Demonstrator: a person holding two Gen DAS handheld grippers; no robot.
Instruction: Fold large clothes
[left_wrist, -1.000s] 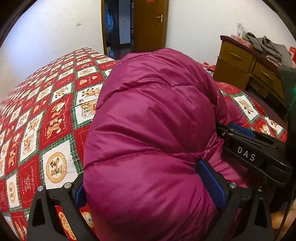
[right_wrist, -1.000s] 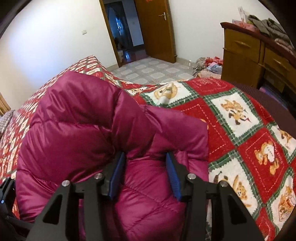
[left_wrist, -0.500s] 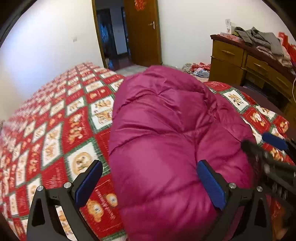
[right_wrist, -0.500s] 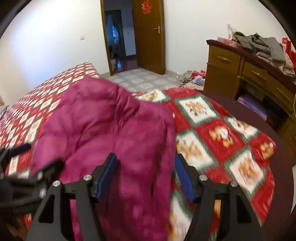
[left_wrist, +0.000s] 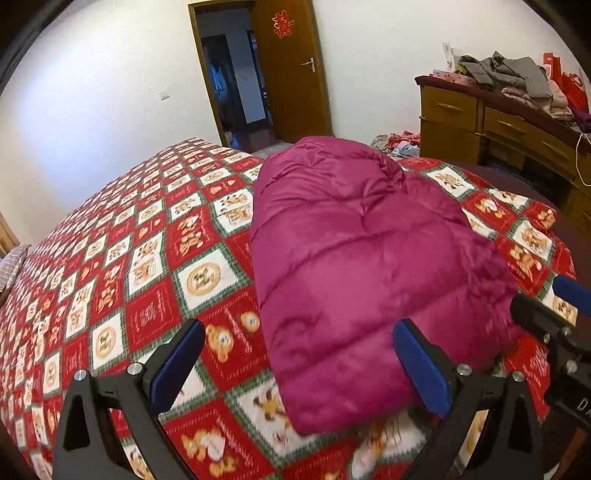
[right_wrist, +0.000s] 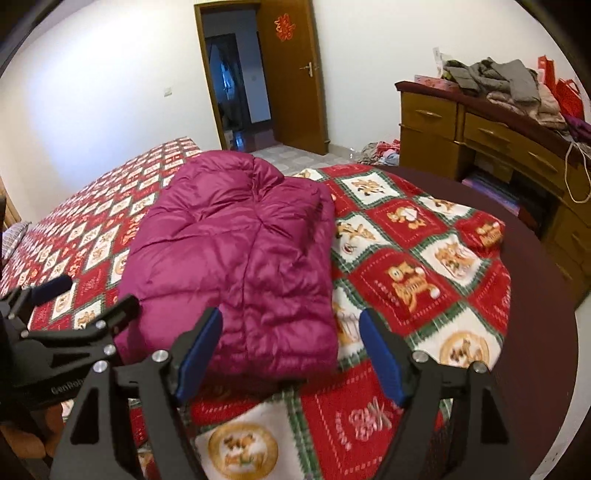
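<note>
A magenta puffer jacket (left_wrist: 362, 266) lies folded into a thick, rounded bundle on a bed covered by a red, white and green patchwork quilt (left_wrist: 147, 266) printed with bears. The jacket sits near the foot of the bed, its long side running away from the cameras toward an open wooden door (left_wrist: 291, 70). In the left wrist view, the left gripper (left_wrist: 299, 365) hangs above the near end of the jacket with its blue-padded jaws spread wide, nothing pressed between them (the right-hand pad overlaps the jacket's edge in the picture, but does not pinch it). In the right wrist view, the right gripper (right_wrist: 291, 354) hovers over the near right corner of the jacket, its jaws opening and gripping nothing; the fabric lies below them. Each gripper shows at the edge of the other's view. A wooden dresser (right_wrist: 480, 136) piled with clothes (right_wrist: 509, 81) stands against the wall at the right.
</note>
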